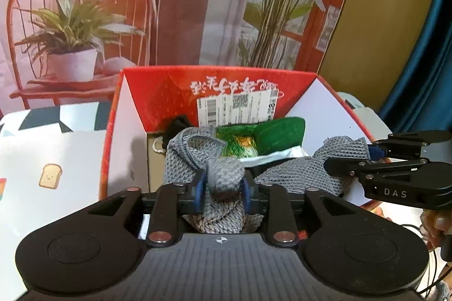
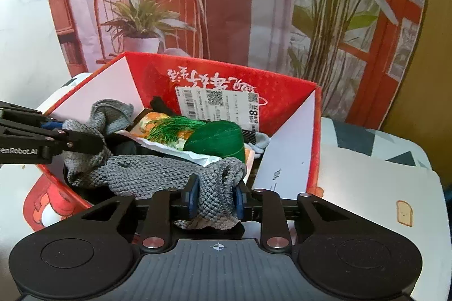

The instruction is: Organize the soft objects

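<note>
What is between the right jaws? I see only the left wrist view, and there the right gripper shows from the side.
Observer: The grey scarf fills the gap of the right gripper and touches both pads.
Operator: Is there something beside the green cloth, on the far side from me?
Observer: Yes. In the right wrist view, a small grey-white piece lies right of the green cloth, against the box wall.
Operator: Has the box any print outside?
Observer: Its near outer side carries a red and white cartoon print.
</note>
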Demonstrator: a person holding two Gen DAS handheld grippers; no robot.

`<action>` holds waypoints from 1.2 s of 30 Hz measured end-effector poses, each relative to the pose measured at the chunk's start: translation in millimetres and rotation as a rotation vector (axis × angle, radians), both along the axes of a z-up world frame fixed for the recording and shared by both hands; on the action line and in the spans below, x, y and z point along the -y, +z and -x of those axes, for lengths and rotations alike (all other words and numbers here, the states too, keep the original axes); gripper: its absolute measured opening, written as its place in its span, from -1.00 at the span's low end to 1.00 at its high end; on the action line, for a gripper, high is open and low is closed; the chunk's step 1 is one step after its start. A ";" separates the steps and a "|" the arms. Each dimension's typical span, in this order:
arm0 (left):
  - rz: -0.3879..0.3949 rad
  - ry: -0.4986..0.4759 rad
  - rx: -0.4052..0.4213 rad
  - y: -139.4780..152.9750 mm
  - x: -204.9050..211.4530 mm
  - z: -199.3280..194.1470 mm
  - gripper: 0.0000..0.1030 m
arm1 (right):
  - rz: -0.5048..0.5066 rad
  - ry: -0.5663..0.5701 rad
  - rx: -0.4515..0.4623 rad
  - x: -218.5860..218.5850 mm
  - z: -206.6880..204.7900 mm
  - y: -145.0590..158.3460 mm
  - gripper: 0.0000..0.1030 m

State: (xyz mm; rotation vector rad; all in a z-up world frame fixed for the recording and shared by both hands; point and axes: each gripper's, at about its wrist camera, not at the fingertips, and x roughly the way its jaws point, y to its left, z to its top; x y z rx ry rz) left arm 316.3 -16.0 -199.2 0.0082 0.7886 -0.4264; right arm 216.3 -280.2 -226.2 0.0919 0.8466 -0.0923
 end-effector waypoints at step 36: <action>-0.016 0.130 0.184 44.5 -15.5 54.7 1.00 | -0.036 -0.225 0.202 7.3 49.8 50.9 0.99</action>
